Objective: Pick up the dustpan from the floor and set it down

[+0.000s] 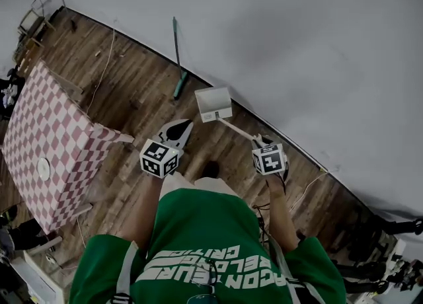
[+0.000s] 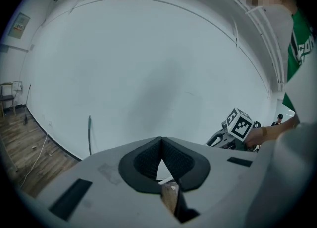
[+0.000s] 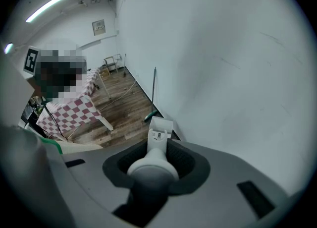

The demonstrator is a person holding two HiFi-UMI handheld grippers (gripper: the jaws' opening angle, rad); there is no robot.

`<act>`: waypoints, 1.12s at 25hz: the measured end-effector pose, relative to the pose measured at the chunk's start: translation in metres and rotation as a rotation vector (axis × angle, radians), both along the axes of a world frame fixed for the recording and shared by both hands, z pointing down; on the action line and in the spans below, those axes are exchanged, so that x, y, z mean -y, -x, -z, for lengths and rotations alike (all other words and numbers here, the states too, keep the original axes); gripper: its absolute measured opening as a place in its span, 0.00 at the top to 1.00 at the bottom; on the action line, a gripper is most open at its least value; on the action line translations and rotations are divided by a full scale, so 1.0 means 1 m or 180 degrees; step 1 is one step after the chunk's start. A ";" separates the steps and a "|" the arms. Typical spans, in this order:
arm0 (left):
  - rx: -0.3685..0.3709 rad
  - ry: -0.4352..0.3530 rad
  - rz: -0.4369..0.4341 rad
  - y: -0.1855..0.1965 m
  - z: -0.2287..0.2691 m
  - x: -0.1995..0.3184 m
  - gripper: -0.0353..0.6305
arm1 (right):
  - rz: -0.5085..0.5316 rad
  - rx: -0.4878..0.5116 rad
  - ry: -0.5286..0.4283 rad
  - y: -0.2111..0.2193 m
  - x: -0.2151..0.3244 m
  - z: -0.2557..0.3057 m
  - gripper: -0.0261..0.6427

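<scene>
The white dustpan (image 1: pixel 213 103) hangs out in front of me by the foot of the wall, its long handle (image 1: pixel 234 129) slanting back into my right gripper (image 1: pixel 261 141). That gripper is shut on the dustpan's handle. In the right gripper view the rounded handle (image 3: pixel 152 165) fills the jaws (image 3: pixel 157 148) and the pan (image 3: pixel 160 128) sits past them, over the wooden floor. Whether the pan touches the floor I cannot tell. My left gripper (image 1: pixel 180 132) is beside it to the left, shut and holding nothing; its tips (image 2: pixel 161 141) meet in the left gripper view.
A green broom (image 1: pixel 177 65) leans on the white wall (image 1: pixel 297 45) just left of the pan. A table with a red-checked cloth (image 1: pixel 46 144) stands at the left. A thin cable (image 1: pixel 102 71) lies on the floor. Chairs (image 1: pixel 33 22) fill the far corner.
</scene>
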State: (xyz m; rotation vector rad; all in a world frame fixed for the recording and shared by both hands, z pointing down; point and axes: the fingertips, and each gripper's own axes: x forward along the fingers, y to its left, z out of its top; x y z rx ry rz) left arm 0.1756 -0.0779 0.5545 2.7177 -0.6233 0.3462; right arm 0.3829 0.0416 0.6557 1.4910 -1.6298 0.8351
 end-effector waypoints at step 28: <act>0.0147 0.0021 0.0207 -0.011 -0.026 0.012 0.94 | 0.0457 -0.0079 0.0723 -0.038 0.091 -0.122 0.79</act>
